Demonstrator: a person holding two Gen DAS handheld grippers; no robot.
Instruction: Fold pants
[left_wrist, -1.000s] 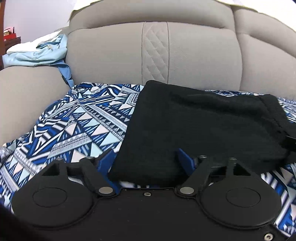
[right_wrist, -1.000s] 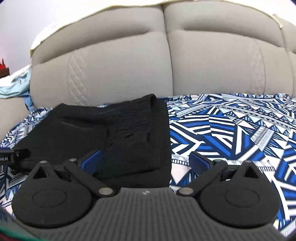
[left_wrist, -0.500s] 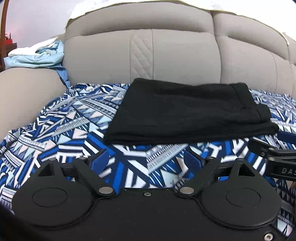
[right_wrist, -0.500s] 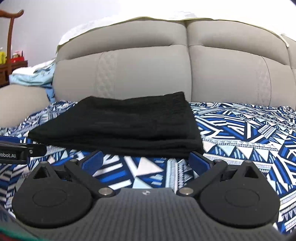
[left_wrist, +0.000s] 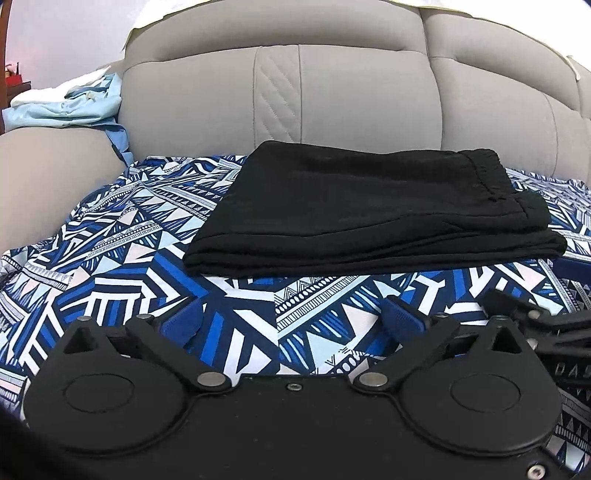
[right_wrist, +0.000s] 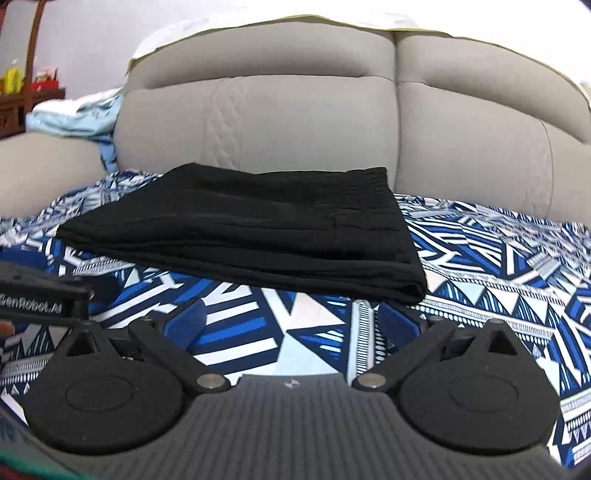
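Lying flat: the black pants (left_wrist: 373, 218) sit folded into a layered rectangle on the patterned blue-and-white cover (left_wrist: 122, 258), in the middle of both frames.
Pants edges: the waistband is at the right end in the left wrist view; stacked fold edges face the cameras.
Left tool (left_wrist: 291, 319): at the bottom of its own frame, blue fingers (left_wrist: 183, 321) spread wide apart with only the cover between them, clear of the pants.
Right tool (right_wrist: 291, 319): at the bottom of its own frame, fingers (right_wrist: 186, 323) likewise spread apart and holding nothing, short of the near fold edge.
Cross views: part of the right tool shows at the right edge of the left wrist view; part of the left tool shows at the left edge of the right wrist view.
Sofa (left_wrist: 351, 92): grey padded backrest fills the upper half behind the pants.
Light blue clothes (left_wrist: 70, 105): heaped on the armrest, upper left.
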